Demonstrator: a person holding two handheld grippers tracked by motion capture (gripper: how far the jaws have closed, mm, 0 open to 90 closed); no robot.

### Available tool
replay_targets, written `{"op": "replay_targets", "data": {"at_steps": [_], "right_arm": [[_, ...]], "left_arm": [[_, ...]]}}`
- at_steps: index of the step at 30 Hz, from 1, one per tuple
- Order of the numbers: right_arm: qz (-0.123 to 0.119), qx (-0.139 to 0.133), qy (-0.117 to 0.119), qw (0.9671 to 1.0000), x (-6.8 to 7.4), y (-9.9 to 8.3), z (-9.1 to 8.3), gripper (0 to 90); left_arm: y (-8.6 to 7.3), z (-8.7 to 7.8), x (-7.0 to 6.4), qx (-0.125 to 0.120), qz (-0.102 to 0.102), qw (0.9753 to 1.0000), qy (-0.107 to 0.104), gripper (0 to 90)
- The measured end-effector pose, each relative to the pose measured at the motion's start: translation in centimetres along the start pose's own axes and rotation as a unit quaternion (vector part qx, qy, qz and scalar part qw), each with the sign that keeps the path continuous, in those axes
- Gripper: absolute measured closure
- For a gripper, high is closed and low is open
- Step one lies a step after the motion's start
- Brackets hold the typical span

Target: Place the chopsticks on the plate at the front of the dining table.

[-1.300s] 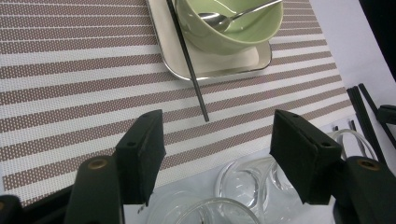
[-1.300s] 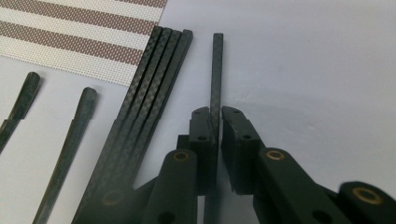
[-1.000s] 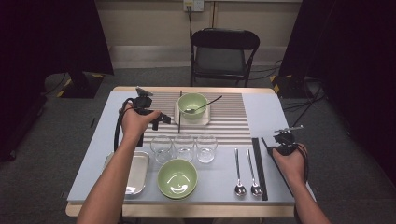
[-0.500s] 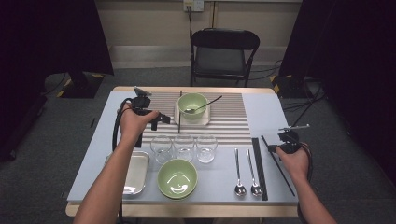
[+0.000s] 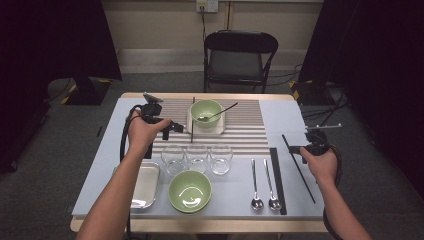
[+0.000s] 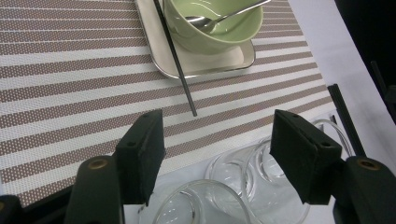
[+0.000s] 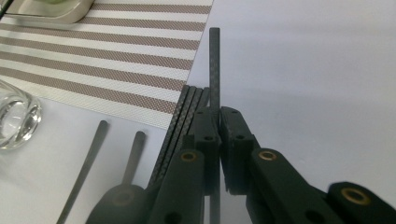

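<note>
My right gripper point(image 5: 301, 149) is at the table's right side, shut on a thin black chopstick point(image 5: 306, 182) that runs slantwise over the grey table. In the right gripper view the chopstick point(image 7: 214, 60) sticks out past the shut gripper point(image 7: 218, 126). My left gripper point(image 5: 176, 128) hovers open over the striped placemat point(image 5: 245, 131), with nothing between its fingers. Just beyond it another chopstick point(image 6: 175, 51) rests on the edge of a small tray point(image 6: 205, 63) holding a green bowl point(image 6: 212, 25) with a spoon in it.
Three clear glasses point(image 5: 196, 156) stand in a row at the placemat's near edge. In front lie a larger green bowl point(image 5: 190, 191), a metal tray point(image 5: 143, 185), two spoons point(image 5: 263, 182) and a stack of black chopsticks point(image 5: 277, 180). A folding chair point(image 5: 240, 57) stands behind the table.
My right hand has drifted slightly right and away with the chopstick in its grip. The left gripper has hardly moved.
</note>
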State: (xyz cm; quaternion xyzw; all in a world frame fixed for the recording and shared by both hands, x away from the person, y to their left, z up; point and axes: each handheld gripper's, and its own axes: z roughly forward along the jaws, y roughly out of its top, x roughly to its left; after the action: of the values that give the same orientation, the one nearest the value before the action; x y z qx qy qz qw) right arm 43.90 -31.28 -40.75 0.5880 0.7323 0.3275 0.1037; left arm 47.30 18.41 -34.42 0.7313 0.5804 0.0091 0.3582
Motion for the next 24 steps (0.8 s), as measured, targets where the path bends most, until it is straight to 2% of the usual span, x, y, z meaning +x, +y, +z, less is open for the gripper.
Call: {"op": "replay_targets", "data": {"at_steps": [9,15,21,24], "right_arm": [[-0.006,-0.010,0.008,0.9999,1.1,1.6,-0.8,86.6],[0.002,-0.015,0.019,0.9997,1.9,2.4,-1.0,86.6],[-0.011,-0.017,0.018,0.9996,2.7,3.1,-1.1,86.6],[-0.009,-0.021,0.022,0.9995,3.0,3.4,-1.2,86.6]], "left_arm": [[0.1,-0.3,-0.9,0.000,0.014,0.9999,-0.007,35.2],[0.0,-0.5,-1.3,0.000,0.022,0.9997,-0.006,35.1],[-0.2,-0.5,-1.9,0.002,0.032,0.9994,-0.012,35.0],[-0.2,-0.4,-2.2,0.005,0.036,0.9992,-0.013,35.0]]}}
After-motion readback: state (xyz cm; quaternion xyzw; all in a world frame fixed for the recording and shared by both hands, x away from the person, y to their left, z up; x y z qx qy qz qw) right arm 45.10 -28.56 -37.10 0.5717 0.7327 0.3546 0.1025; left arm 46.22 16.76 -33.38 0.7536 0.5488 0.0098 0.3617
